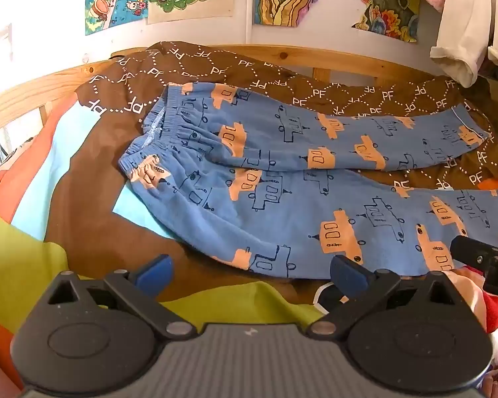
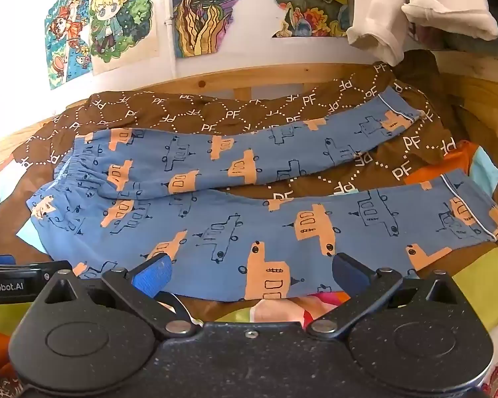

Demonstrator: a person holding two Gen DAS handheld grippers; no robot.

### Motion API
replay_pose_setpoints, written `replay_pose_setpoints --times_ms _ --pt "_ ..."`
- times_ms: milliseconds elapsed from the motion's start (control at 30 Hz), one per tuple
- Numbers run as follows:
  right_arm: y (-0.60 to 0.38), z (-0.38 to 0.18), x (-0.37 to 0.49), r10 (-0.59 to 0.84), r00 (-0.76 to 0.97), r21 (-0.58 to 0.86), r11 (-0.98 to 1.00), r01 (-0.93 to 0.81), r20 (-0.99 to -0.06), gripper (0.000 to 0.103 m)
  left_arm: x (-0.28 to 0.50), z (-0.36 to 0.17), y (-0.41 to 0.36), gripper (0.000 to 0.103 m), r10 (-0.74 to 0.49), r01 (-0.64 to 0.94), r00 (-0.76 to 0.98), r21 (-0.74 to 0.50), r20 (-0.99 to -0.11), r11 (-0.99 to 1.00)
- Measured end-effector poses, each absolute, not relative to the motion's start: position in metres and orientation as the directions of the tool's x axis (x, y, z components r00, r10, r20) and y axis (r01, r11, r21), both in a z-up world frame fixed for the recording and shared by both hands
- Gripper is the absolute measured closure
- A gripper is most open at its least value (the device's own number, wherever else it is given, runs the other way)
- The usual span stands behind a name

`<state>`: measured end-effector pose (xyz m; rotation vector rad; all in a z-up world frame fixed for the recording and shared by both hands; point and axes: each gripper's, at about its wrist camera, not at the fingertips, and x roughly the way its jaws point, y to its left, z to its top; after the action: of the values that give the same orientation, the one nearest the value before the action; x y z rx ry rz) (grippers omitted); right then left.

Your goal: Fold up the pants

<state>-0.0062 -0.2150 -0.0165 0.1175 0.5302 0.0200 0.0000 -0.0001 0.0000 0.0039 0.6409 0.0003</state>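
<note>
While both the left gripper (image 1: 250,273) and right gripper (image 2: 250,273) hover spread wide at the near leg's edge, the pants (image 2: 249,219) lie flat on the bedspread (image 1: 93,232), where pinching only the top layer risks a lopsided fold.

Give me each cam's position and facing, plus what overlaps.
Left wrist: on the left gripper, at the near edge by the waistband end; own open fingers and the right gripper show.
Right wrist: on the right gripper, nearer the cuffs; own open fingers show.
Shared: the blue pants, brown blanket, wall drawings.
</note>
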Motion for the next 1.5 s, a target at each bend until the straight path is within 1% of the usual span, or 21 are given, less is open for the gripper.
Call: replay_pose_setpoints --times_ms 1500 --pt "-0.2166 -0.0174 -0.0048 0.052 0.857 0.122 0.992 0.013 -0.513 0.001 0.0001 0.0002 0.0003 0.0 -0.004 0.002 0.803 -0.004 -0.596 1.0"
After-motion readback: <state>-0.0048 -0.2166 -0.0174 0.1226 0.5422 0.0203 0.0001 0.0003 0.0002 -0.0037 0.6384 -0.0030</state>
